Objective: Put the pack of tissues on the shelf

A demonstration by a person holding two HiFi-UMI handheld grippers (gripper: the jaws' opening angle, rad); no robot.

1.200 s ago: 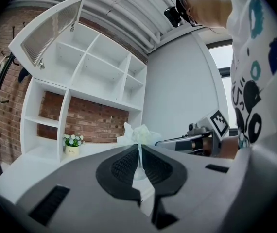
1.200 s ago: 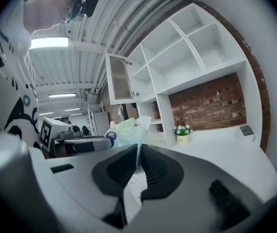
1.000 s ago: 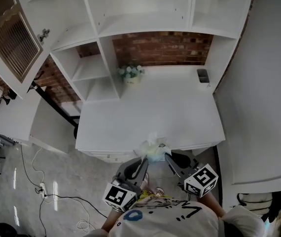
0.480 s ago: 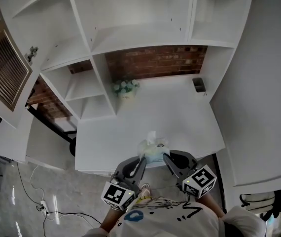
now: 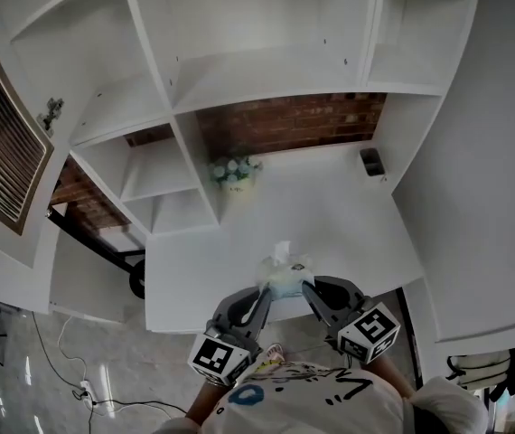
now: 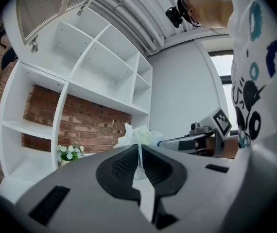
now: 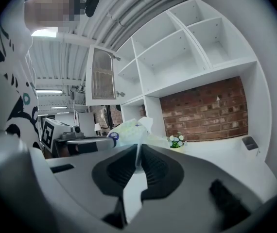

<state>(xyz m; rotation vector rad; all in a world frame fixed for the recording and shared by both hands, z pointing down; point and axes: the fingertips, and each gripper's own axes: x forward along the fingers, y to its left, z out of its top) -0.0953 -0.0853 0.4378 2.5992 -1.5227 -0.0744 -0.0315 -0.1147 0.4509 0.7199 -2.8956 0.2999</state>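
Note:
The pack of tissues is pale green-white in clear wrap, with a tissue sticking up from its top. It hangs over the front edge of the white desk, held from both sides. My left gripper is shut on the wrap at the pack's left end, and my right gripper is shut on its right end. In the left gripper view the pack shows just beyond the closed jaws. The right gripper view shows the same pack. The white shelf unit stands behind the desk with bare compartments.
A small pot of flowers stands on the desk beside the shelf's upright. A small dark container sits at the desk's back right. A louvred cabinet door hangs open at the upper left. A white wall panel borders the right.
Both grippers have carried the pack forward together, from just short of the desk's front edge to above it. The shelf unit looms closer in the head view.

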